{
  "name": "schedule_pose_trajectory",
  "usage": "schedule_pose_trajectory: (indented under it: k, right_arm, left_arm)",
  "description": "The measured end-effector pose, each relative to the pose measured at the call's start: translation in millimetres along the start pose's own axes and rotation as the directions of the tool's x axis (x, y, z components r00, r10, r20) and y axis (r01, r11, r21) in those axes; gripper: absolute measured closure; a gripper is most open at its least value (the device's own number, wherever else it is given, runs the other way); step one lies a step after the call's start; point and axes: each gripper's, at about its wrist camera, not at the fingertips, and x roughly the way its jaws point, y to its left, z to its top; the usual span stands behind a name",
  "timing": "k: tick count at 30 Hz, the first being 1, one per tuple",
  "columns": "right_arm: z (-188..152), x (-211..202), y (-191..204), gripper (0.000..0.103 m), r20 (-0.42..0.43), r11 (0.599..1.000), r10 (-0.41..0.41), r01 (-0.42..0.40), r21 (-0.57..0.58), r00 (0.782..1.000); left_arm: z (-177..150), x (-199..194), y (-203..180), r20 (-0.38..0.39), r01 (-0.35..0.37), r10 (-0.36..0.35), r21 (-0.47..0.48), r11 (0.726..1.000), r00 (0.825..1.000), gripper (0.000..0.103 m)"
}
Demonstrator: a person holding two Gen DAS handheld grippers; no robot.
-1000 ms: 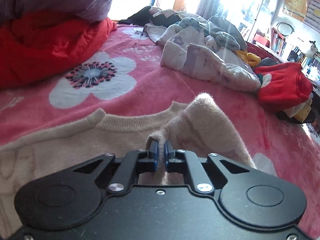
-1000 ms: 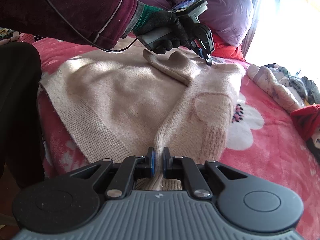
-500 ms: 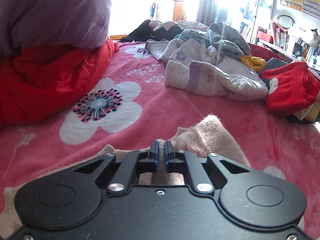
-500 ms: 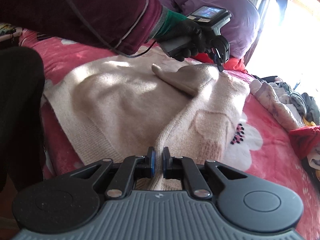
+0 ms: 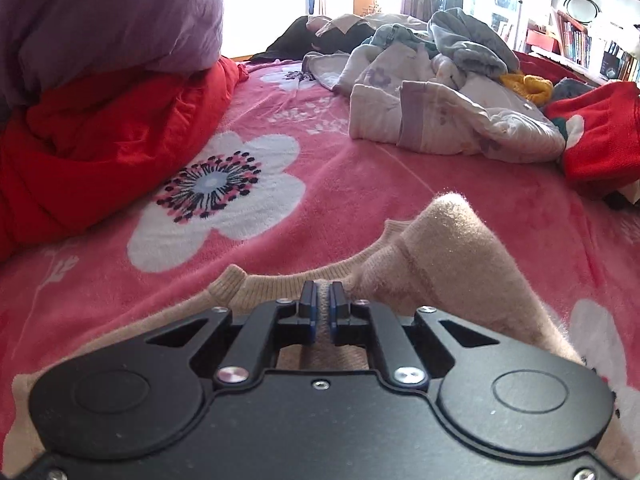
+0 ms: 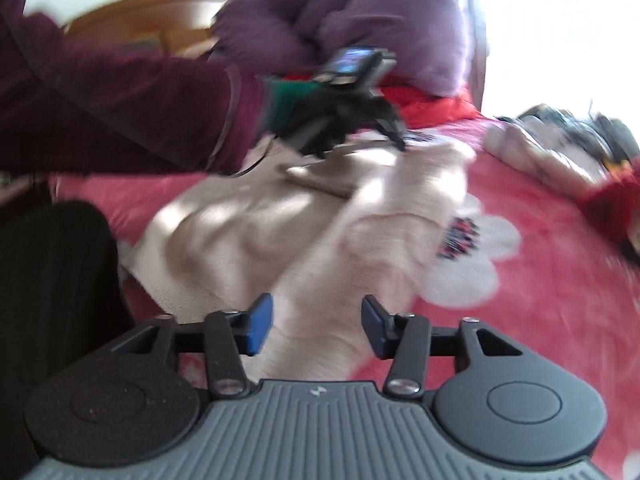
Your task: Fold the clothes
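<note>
A beige knit sweater [image 6: 260, 232] lies spread on the pink floral blanket [image 5: 360, 184]. My left gripper [image 5: 322, 312] is shut on a fold of the sweater [image 5: 436, 248] near its collar; the same gripper shows in the right wrist view [image 6: 396, 136], low over the sweater's far edge. My right gripper [image 6: 316, 326] is open, its blue pads either side of the sweater's near hem, holding nothing. The right wrist view is motion-blurred.
A red quilt [image 5: 100, 128] and purple pillow [image 5: 104, 12] sit at the left. A heap of pale clothes [image 5: 440, 92] and a red garment [image 5: 600, 136] lie at the far right. Bookshelves [image 5: 592, 44] stand beyond. The person's dark leg [image 6: 52, 300] is at the near left.
My right gripper has opened and let go of the sweater hem, and it has moved. My left gripper, still shut on the sweater, has come down toward the blanket.
</note>
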Motion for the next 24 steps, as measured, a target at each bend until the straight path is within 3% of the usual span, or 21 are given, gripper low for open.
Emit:
schedule_pose_trajectory:
  k: [2, 6, 10, 11, 13, 15, 18, 20, 23, 24]
  right_arm:
    - [-6.1, 1.1, 5.0, 0.055, -0.014, 0.999, -0.009, 0.008, -0.044, 1.0]
    - [-18.9, 18.4, 53.2, 0.056, -0.036, 0.94, -0.04, 0.026, -0.34, 0.999]
    - [-22.2, 43.9, 65.9, 0.054, -0.101, 0.915, -0.103, 0.054, -0.4, 0.99]
    - [-22.6, 51.1, 66.4, 0.06, -0.127, 0.914, -0.122, 0.061, -0.402, 0.984]
    - [-21.6, 54.0, 63.5, 0.086, -0.165, 0.927, -0.105, 0.036, -0.373, 0.981]
    - [-13.1, 46.6, 61.0, 0.093, -0.114, 0.942, -0.099, 0.057, -0.33, 0.989]
    - [16.1, 22.2, 54.6, 0.092, 0.073, 0.969, -0.112, 0.125, -0.212, 0.991]
    - [24.9, 30.7, 59.2, 0.091, 0.09, 0.97, -0.128, 0.144, -0.198, 0.988]
    - [5.6, 58.7, 65.6, 0.062, -0.056, 0.975, -0.072, 0.058, -0.213, 0.996]
    - [-1.3, 56.9, 66.3, 0.062, -0.081, 0.975, -0.044, 0.025, -0.219, 0.996]
  left_arm:
    - [0.7, 0.4, -0.3, -0.002, -0.003, 0.003, 0.001, 1.0, 1.0, 0.098]
    - [2.5, -3.0, 3.0, 0.002, 0.005, -0.005, -0.034, 0.999, 1.0, 0.098]
    - [2.5, -4.4, 2.7, -0.001, 0.005, -0.005, -0.04, 0.999, 1.0, 0.098]
    - [2.4, -4.6, 2.8, -0.001, 0.005, -0.005, -0.044, 0.999, 1.0, 0.098]
    - [2.4, -4.4, 3.8, -0.004, 0.006, -0.006, -0.049, 0.999, 1.0, 0.098]
    - [4.2, -6.6, 5.5, 0.002, 0.008, -0.008, -0.049, 0.999, 1.0, 0.098]
    - [9.0, -13.8, 10.9, 0.034, 0.017, -0.015, -0.059, 0.998, 0.999, 0.098]
    - [10.0, -12.2, 13.8, 0.029, 0.024, -0.023, -0.055, 0.998, 0.999, 0.098]
    - [7.6, -5.1, 12.6, 0.003, 0.026, -0.026, -0.03, 0.999, 1.0, 0.098]
    - [5.8, -3.1, 11.3, -0.007, 0.022, -0.022, -0.016, 1.0, 1.0, 0.098]
